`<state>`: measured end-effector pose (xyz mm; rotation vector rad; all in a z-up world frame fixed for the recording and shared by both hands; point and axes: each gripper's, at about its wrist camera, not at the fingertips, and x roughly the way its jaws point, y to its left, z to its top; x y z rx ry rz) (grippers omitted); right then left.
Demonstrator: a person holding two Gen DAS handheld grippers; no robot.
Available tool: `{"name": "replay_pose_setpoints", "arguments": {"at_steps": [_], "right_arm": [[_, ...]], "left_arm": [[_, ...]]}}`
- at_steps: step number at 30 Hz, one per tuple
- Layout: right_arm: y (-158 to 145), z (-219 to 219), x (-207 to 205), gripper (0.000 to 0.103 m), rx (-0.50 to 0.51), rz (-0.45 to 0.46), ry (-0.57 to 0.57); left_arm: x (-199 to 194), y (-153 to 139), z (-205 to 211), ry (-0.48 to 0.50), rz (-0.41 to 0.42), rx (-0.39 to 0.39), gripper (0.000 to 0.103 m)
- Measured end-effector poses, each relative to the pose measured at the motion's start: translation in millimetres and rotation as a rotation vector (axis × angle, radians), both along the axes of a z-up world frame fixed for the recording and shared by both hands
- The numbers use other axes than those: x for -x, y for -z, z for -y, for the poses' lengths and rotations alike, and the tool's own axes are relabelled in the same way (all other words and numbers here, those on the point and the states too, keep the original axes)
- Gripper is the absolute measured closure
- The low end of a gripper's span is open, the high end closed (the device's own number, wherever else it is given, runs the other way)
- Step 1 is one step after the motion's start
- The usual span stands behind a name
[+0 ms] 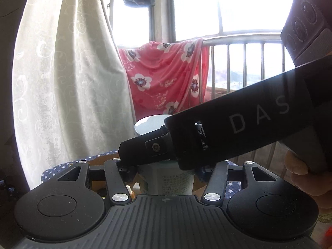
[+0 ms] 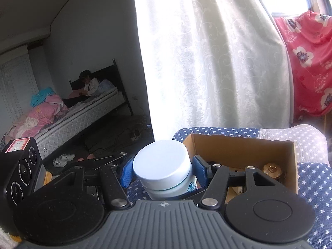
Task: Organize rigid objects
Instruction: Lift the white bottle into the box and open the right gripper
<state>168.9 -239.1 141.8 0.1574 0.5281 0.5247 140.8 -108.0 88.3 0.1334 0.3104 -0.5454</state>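
Note:
A white jar with a white lid (image 2: 162, 164) stands upright between the blue pads (image 2: 127, 173) of my right gripper (image 2: 164, 173), which is shut on its lid. In the left wrist view the same jar (image 1: 167, 179) sits between the fingers of my left gripper (image 1: 166, 171), which close on its labelled body. The right gripper's black body (image 1: 228, 128) crosses above the jar and hides most of the lid. An open cardboard box (image 2: 240, 145) stands just right of the jar and holds a brass-coloured round item (image 2: 272, 170).
The box rests on a blue star-patterned cloth (image 2: 311, 178). A cream curtain (image 2: 207, 62) hangs behind. A red floral blanket (image 1: 166, 72) drapes over a metal railing (image 1: 244, 39). A bed with a person (image 2: 87, 87) lies far left.

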Motion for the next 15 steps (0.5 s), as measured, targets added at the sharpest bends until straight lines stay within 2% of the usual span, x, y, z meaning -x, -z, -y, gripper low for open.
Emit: {"name": "replay_pose_setpoints", "arguments": {"at_steps": [5, 8, 11, 15], "right_arm": [[10.3, 37.8, -41.5, 0.041, -0.017, -0.053, 0.061], [26.5, 58.2, -65.4, 0.041, -0.028, -0.095, 0.083], [46.5, 70.7, -84.6, 0.041, -0.033, -0.140, 0.095], [72.0, 82.9, -100.3, 0.041, -0.037, -0.183, 0.103]], "left_arm": [[-59.6, 5.1, 38.7, 0.073, -0.086, -0.001, 0.050], [-94.4, 13.6, 58.2, 0.093, -0.157, -0.006, 0.050], [-126.7, 29.0, 58.7, 0.100, -0.236, -0.009, 0.050], [-146.0, 43.6, 70.2, 0.101, -0.304, -0.022, 0.050]]}}
